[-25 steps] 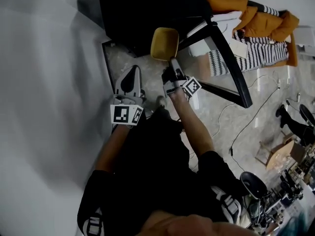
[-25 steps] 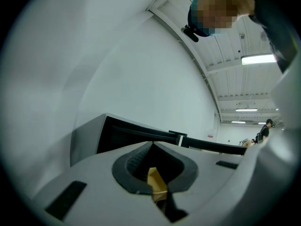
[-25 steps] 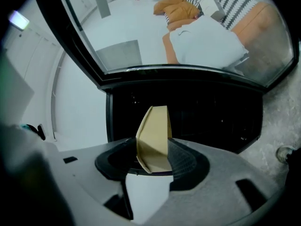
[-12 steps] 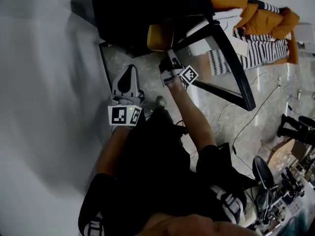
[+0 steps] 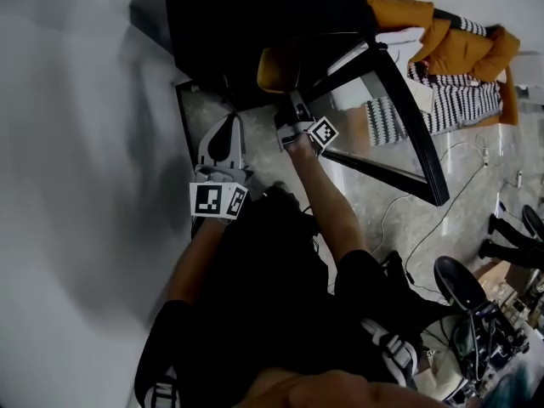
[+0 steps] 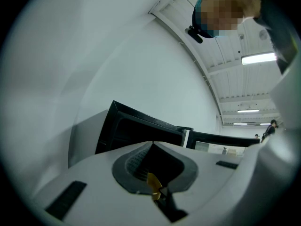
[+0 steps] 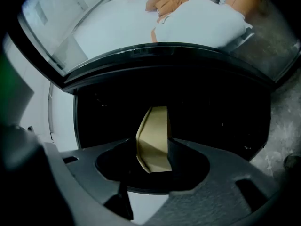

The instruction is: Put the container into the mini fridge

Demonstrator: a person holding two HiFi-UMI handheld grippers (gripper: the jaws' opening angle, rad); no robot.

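Note:
The black mini fridge (image 5: 255, 15) stands on the floor with its glass door (image 5: 399, 117) swung open to the right. My right gripper (image 5: 293, 104) is shut on a yellow container (image 5: 276, 66), which sits at the fridge's opening, partly in its shadow. In the right gripper view the container (image 7: 154, 140) stands on edge between the jaws, in front of the dark fridge interior (image 7: 211, 112). My left gripper (image 5: 228, 124) hovers lower left of the opening, its jaws together and holding nothing. The left gripper view shows those closed tips (image 6: 151, 143) pointing at the fridge (image 6: 136, 131).
A pale wall (image 5: 76, 143) runs along the left. Orange and striped clothes (image 5: 450, 66) lie on the floor beyond the door, with cables (image 5: 399, 219) trailing right. The person's dark trousers (image 5: 272, 296) fill the lower middle. Equipment (image 5: 476, 330) crowds the bottom right.
The right gripper has carried the yellow container from just in front of the fridge into the shadow of its opening. The left gripper has sunk a little.

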